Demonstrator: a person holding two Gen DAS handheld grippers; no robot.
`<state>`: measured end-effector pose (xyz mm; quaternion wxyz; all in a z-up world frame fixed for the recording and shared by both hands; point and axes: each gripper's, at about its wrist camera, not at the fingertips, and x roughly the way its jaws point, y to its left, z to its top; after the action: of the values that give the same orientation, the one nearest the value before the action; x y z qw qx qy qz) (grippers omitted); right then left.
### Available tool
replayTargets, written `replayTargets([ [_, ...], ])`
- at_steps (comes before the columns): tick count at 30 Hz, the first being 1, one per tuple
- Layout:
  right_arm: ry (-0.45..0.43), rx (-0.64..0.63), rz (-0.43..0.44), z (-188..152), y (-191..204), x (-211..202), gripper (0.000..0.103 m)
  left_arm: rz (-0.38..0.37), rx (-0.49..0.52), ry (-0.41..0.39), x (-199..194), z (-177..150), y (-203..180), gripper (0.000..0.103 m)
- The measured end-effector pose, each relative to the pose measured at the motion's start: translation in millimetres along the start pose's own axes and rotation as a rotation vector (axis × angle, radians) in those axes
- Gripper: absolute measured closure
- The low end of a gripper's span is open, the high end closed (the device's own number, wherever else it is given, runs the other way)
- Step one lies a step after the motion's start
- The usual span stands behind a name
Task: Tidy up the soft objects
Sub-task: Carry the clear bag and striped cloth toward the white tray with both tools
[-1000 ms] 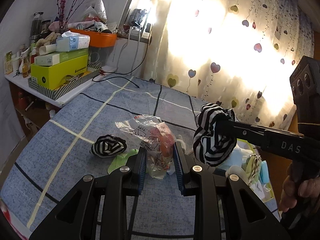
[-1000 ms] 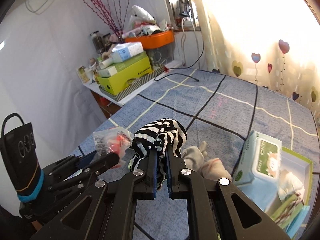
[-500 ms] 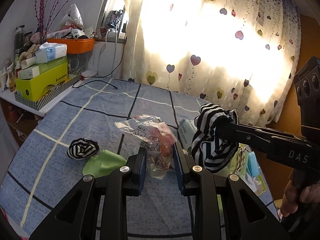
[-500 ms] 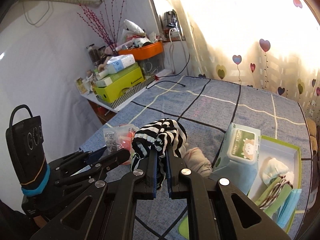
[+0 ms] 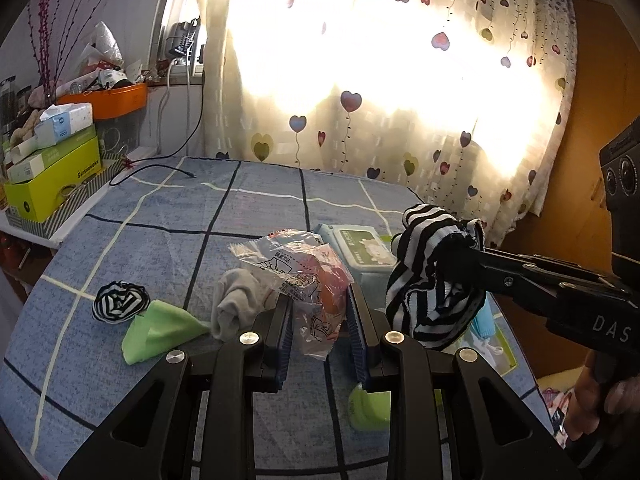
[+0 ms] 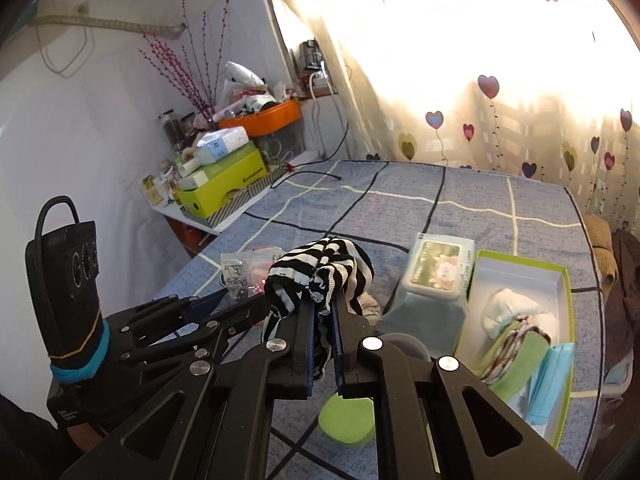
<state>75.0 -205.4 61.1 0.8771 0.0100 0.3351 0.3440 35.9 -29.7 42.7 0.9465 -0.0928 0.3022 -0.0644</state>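
Our left gripper is clamped on a clear snack packet; our right gripper pinches a striped sock. Beyond lie a wet-wipes pack and a green-rimmed box on the bed.

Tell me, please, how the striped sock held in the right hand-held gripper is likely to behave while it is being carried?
The striped sock looks floppy: it bunches and droops over the shut right hand-held gripper. It is probably light, since a pinch on one fold holds all of it. Its knit surface should resist slipping, though a loose end could snag on the wipes pack.
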Motion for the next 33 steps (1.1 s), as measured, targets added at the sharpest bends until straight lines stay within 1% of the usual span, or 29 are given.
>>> replayTargets([
  [9,-0.023,0.037,-0.048,-13,-22,-24,0.095,-0.056,0.04,0.014,6,0,-30,0.077],
  [33,-0.045,0.107,-0.158,-34,-59,-60,0.095,-0.172,0.107,0.064,21,-7,-76,0.077],
])
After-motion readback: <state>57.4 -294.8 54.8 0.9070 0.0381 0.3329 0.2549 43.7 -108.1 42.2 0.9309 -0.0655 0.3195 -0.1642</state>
